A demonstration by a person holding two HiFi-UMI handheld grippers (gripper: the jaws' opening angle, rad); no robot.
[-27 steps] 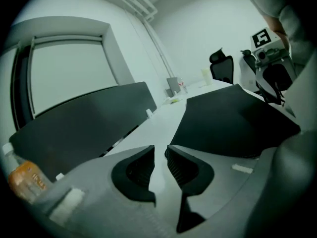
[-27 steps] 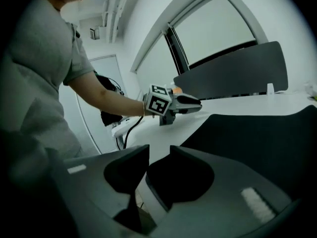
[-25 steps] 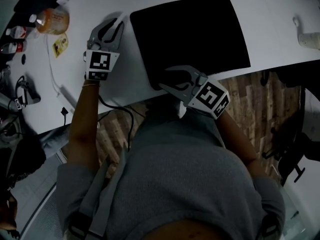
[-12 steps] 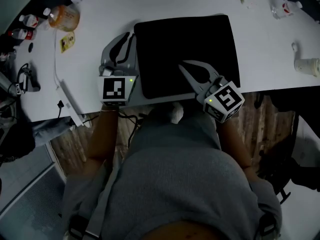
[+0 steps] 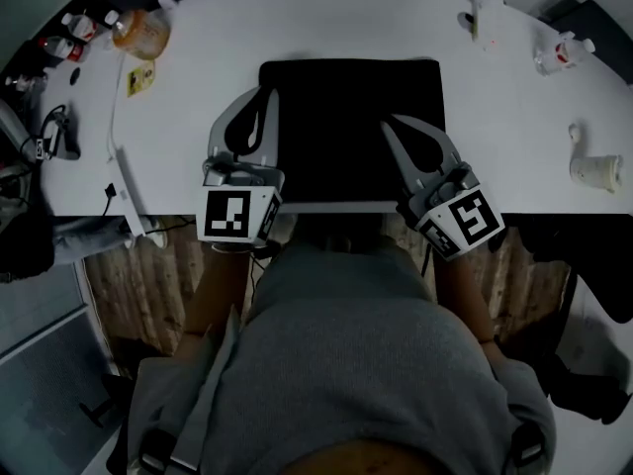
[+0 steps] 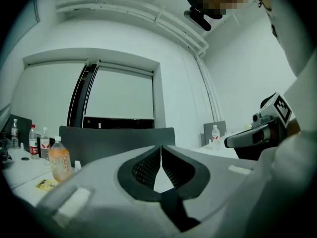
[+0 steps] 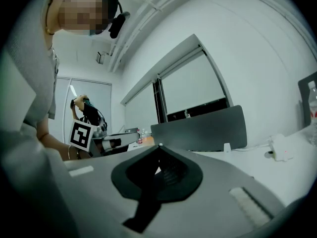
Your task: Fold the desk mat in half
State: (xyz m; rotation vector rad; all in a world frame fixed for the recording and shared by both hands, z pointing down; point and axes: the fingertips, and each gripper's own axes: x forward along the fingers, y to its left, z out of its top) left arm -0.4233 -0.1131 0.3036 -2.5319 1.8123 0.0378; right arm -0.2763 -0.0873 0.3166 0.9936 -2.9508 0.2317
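White tabletop (image 5: pixel 514 107) from the head view, with the black desk mat (image 5: pixel 331 117) lying flat at its middle, the mat's near edge along the tabletop's near edge.

Containers: at far left, a bottle of orange drink (image 5: pixel 143 30), filled almost to the neck. Beside it stands a red-labelled bottle (image 6: pixel 33 143), contents not discernible. At right a white cup (image 5: pixel 596 171) lies on its side, interior hidden.

On the left gripper (image 6: pixel 161 148) the fingers (image 6: pixel 143 168) meet tip to tip after just closing, with nothing visible between them. The right gripper (image 7: pixel 158 147) is likewise closed and empty. From above, both appear over the mat, one at its left edge, one over its right half; contact cannot be judged.

Only the head view shows the mat. The gripper views look level across the tabletop to a grey panel (image 6: pixel 116 142) and a window (image 6: pixel 119 98). Each also shows the opposite gripper. The right gripper view alone shows a second person (image 7: pixel 89 114) in the background.
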